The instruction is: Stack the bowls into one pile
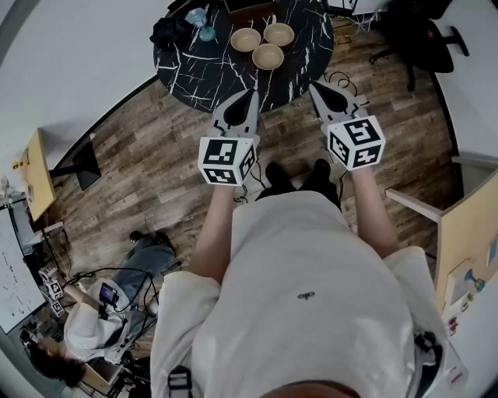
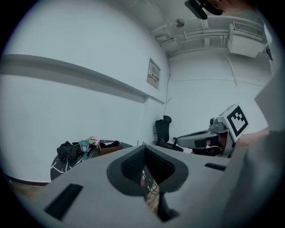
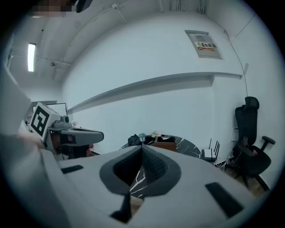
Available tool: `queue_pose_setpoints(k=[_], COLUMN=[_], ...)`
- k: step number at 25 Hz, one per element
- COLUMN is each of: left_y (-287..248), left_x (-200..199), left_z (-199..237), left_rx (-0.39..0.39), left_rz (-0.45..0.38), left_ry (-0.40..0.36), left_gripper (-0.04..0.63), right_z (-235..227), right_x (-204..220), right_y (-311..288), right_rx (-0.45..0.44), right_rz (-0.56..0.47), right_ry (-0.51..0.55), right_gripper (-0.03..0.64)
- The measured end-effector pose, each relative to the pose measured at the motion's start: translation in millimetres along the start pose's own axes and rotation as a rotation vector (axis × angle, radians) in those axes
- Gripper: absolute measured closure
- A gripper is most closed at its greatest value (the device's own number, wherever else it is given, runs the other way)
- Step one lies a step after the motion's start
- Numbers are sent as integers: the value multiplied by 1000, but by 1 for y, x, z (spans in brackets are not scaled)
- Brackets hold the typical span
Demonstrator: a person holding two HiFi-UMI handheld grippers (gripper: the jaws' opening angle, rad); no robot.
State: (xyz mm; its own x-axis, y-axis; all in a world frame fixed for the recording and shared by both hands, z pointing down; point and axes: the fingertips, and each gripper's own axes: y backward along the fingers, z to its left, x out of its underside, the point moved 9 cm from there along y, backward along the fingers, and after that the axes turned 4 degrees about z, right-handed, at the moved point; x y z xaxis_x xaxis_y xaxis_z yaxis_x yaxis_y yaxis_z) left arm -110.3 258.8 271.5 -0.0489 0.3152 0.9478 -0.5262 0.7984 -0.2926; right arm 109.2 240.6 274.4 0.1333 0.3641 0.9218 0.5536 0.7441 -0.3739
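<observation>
Three tan bowls stand apart on the round black marble table (image 1: 194, 70): one at the left (image 1: 246, 39), one at the back right (image 1: 278, 33), one nearest me (image 1: 268, 56). My left gripper (image 1: 251, 92) hangs over the table's near edge, jaws closed tip to tip with nothing in them. My right gripper (image 1: 313, 84) hovers beside it at the table's right edge, also shut and empty. In the left gripper view the joined jaws (image 2: 144, 148) hide the bowls; the right gripper view's closed jaws (image 3: 141, 147) cover them too.
A black cloth (image 1: 171, 31), a small teal lamp (image 1: 204, 29) and a brown box (image 1: 250, 9) sit at the table's back. A black office chair (image 1: 424, 35) stands at the right. A person (image 1: 101, 319) sits on the wooden floor at the lower left, near cables.
</observation>
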Motion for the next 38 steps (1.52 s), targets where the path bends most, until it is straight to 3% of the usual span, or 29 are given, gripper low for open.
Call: queue_pose_setpoints(k=[12,26,38], left_y=[16,16,-18], left_x=[0,13,5], left_z=[1,5,27], left_rx=[7,16,-41], left_rz=[-20,0,14], left_ry=[23,53,42], left_gripper=[591,591,588], right_z=[8,18,-10], right_x=[-2,5,-11], right_y=[10,-1,-36], right_rx=[22,8,-39], right_rz=[-43,9,48], right_ry=[-47,-34,-6], right_gripper=[614,610,538])
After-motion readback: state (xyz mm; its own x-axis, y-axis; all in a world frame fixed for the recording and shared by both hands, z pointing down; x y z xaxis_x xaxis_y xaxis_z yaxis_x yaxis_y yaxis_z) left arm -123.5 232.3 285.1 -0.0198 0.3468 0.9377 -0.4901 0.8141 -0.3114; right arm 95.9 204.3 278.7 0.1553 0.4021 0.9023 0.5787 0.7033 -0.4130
